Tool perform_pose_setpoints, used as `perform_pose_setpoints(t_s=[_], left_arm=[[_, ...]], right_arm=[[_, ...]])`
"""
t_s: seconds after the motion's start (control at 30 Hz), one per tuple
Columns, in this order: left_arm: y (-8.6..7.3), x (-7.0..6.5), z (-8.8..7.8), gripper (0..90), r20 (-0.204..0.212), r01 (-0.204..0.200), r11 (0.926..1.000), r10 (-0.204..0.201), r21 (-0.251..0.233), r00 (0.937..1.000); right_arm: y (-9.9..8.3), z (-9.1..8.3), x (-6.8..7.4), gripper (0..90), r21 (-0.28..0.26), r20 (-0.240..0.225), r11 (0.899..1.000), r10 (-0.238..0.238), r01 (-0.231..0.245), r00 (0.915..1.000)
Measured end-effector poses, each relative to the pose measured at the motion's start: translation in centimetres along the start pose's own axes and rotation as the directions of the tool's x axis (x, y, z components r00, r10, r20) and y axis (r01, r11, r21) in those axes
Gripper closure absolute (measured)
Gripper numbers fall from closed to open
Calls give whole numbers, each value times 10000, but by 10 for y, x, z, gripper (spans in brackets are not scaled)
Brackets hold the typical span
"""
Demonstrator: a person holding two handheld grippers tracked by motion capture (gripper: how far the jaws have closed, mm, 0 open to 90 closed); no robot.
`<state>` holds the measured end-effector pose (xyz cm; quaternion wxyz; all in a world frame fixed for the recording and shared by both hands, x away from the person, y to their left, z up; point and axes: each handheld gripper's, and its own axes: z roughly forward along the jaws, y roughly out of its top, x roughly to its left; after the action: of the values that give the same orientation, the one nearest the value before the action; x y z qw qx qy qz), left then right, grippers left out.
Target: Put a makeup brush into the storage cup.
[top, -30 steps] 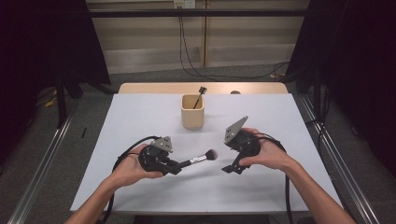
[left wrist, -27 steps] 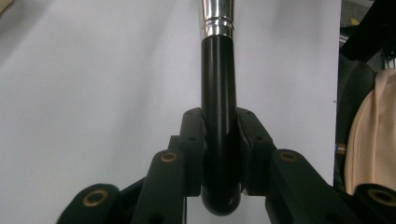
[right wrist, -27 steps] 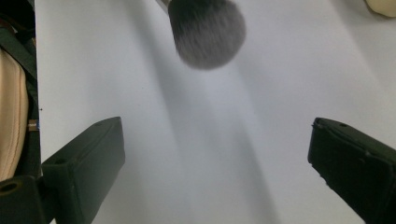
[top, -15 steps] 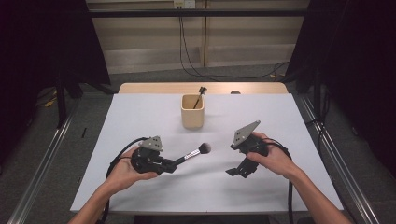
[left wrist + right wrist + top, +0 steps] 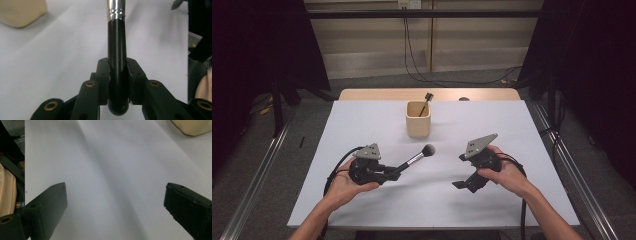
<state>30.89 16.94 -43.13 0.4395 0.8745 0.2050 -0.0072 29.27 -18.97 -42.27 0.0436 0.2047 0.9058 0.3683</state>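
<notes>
A: What is different from a moment ago?

B: The right gripper [image 5: 460, 184] was up close to the brush [image 5: 414, 159]. Now it has backed off and sits lower, well apart from it. Its jaws stand wide apart with nothing between them, just bare table [image 5: 112, 170].

A: And the brush?

B: The left gripper [image 5: 393, 173] has it. The jaws are clamped tight on the black handle [image 5: 117, 62], one on each side. The round end of the handle pokes out just behind the jaws. The fluffy head [image 5: 428, 149] sticks out ahead of them, up and toward the cup [image 5: 418, 120]. The brush is off the table.

A: So what does that mean?

B: I think the brush now belongs to the left hand alone. The right one looks done with it. The next job is likely to drop the brush in the cup, which sits ahead of the left jaws, still well apart.

A: Anything you can't see well?

B: Yes. In the left gripper view the brush is cut off at the silver ring [image 5: 115, 11], so the head is out of that picture. The cup [image 5: 22, 12] is just a blurry corner there. Another brush [image 5: 427, 100] stands in the cup, but most of it is hidden by the wall.
</notes>
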Motion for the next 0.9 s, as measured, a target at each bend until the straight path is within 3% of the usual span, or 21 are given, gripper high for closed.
perform_pose_setpoints(t_s=[0.33,0.37,0.43,0.7,0.9], left_arm=[[-2,1,2,747,-27,57,9981,-59,-613,10000],[-3,-1,2,747,-259,-47,9973,28,-738,9997],[-3,0,3,747,-13,20,9957,-21,-926,10000],[-5,-1,4,747,24,14,9881,-11,-1535,10000],[-5,-2,4,747,50,0,9834,9,-1812,10000]], right_arm=[[-14,5,-2,44,-1135,-26,9881,1040,-1036,9946],[-14,4,-1,44,-1353,122,9848,1120,-1094,9936],[-14,3,0,43,-1811,488,9784,1098,-993,9928],[-13,6,6,37,-2886,500,9525,1166,-974,9919],[-14,8,9,41,-3787,769,9177,1608,-1204,9840]])
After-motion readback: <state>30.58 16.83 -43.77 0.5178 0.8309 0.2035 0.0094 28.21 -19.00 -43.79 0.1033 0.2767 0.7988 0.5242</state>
